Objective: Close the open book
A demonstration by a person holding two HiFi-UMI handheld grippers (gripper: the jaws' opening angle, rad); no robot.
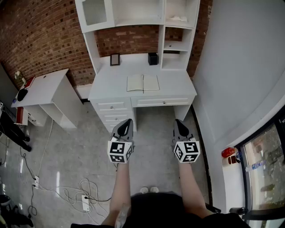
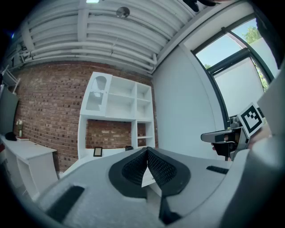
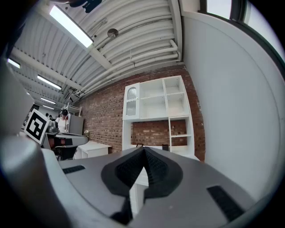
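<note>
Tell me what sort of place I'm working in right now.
Probably a study corner staged in a loft-style workspace: a white desk with drawers and shelf hutch holds an open pale-paged book, a red brick wall stands behind it, and a white power strip lies on the grey floor.

The white counter [image 1: 178, 87] stands against the brick wall [image 1: 44, 40], with drawers [image 1: 113, 107] beneath its top and shelves [image 1: 138, 13] rising from its back edge. An open book [image 1: 143, 83] lies flat at the middle of the top. Near the back stand a small dark frame [image 1: 115, 59] and a black container [image 1: 153, 59], well apart.
</note>
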